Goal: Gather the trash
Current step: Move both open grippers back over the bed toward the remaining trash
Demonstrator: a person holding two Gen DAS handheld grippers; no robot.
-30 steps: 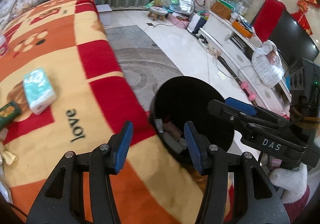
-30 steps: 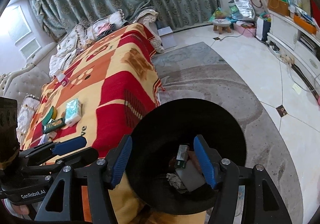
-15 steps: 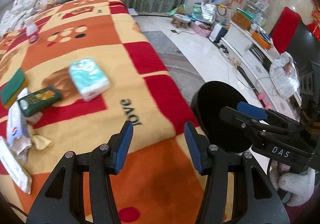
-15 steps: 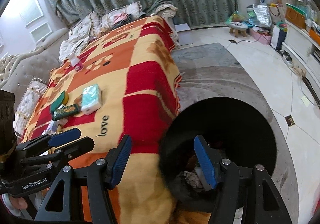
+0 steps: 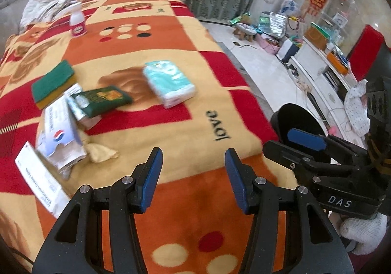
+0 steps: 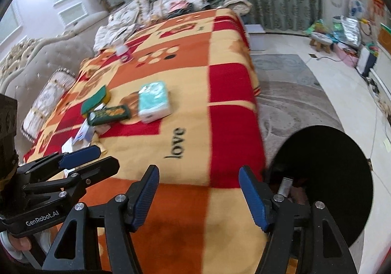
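In the left wrist view, the left gripper hangs wide apart and empty over the near edge of the blanket, which carries the word "love" in black. The trash lies to the left: a torn paper wrapper with a red, white and blue round logo, a crumpled tissue just beside it, and a flat white carton whose small print is too blurred to read. These look light and floppy, so a pinch across a raised fold of the wrapper or the bulk of the tissue would probably hold best; the carton seems stiffer and would be taken by its edge. Farther off sit a green pack with gold lettering that cannot be read, a soft pale-blue tissue pack, a green and yellow sponge and a small white bottle. The black bin stands at the right, past the blanket's edge, behind the right gripper, whose body reads "DAS". In the right wrist view, the right gripper is also wide and empty, the bin sits near right with scraps inside, and the left gripper at the near left reads "GenRobot.AI".
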